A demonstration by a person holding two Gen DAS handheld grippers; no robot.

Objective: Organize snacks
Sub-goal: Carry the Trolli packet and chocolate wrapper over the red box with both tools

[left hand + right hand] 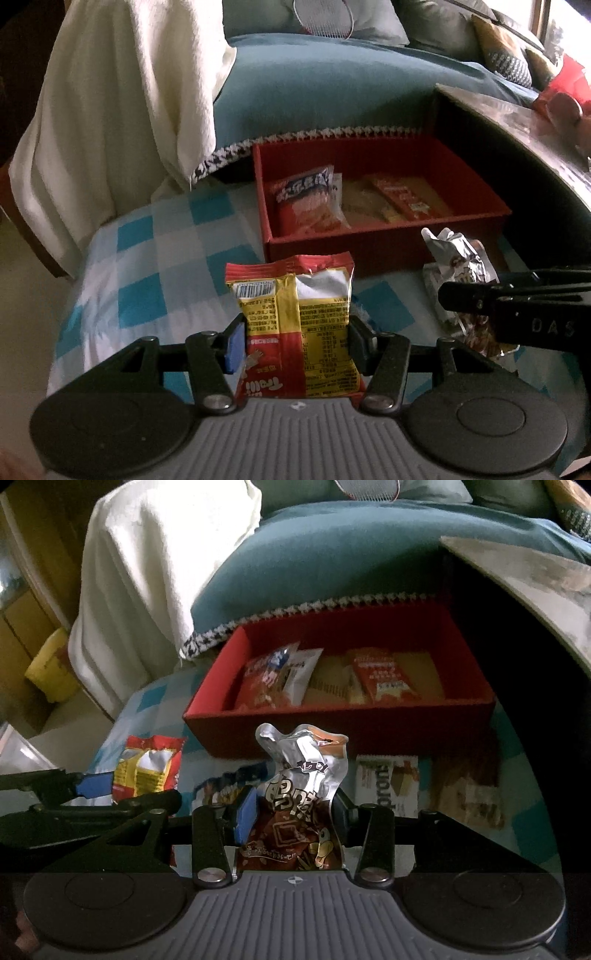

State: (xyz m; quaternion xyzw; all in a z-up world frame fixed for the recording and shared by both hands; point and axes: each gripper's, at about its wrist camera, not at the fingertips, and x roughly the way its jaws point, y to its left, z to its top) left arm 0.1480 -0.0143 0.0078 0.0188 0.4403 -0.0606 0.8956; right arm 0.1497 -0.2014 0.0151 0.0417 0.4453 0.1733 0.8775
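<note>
Left gripper (295, 343) clamped on crinkly yellow-red packet (295, 317); right gripper (295, 812) on crumpled, seemingly foil pouch (299, 797).

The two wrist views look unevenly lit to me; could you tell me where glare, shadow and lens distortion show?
Left wrist view: the white blanket is washed out by bright light, the tabletop glares at right, and fisheye bending curves its edge. Right wrist view: the silver snack bag throws shiny highlights, the space under the table at right is near black, and the red box bows outward.
</note>
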